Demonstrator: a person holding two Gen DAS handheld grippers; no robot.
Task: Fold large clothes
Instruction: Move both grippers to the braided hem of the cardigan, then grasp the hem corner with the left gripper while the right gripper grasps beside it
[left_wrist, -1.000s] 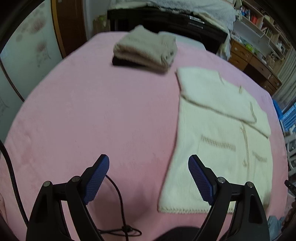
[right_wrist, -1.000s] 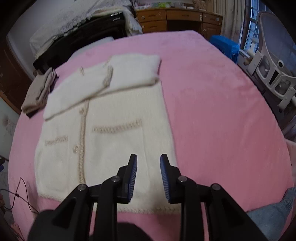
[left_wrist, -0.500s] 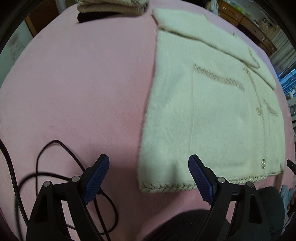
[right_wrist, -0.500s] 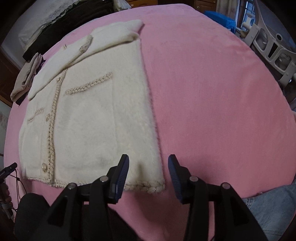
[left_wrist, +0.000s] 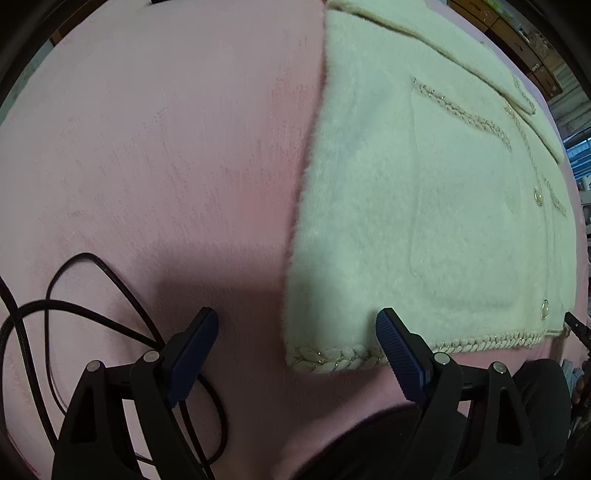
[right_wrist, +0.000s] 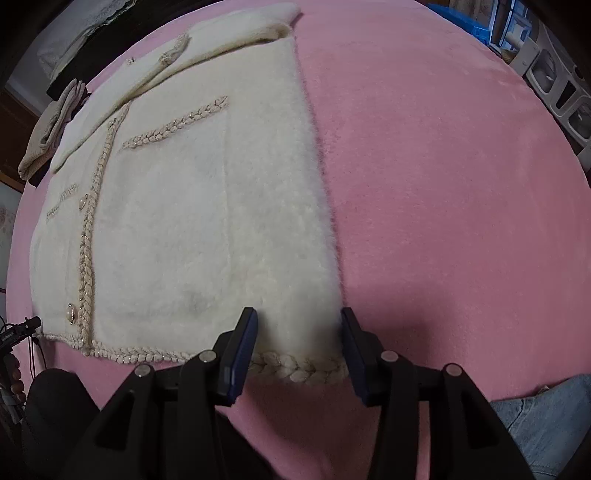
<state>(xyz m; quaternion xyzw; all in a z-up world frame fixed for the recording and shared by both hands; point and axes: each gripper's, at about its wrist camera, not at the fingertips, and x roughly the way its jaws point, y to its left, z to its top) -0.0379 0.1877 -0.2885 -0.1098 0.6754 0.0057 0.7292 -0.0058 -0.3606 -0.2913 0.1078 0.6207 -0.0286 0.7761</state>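
A pink blanket (right_wrist: 443, 166) is spread wide; on it a cream cardigan (right_wrist: 192, 206) is laid flat, its length running from the near braided hem to the far collar. The left gripper (left_wrist: 297, 349) is held wide open over one hem corner, while the right gripper (right_wrist: 299, 345) is opening astride the other, pads unpressed.

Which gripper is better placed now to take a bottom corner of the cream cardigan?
Probably the right gripper: its opening jaws closely straddle the cream cardigan corner. The left gripper stands wider.

bed: pink blanket (right_wrist: 443, 166) | wooden drawers (left_wrist: 517, 40) far side | window (right_wrist: 517, 18) daylight
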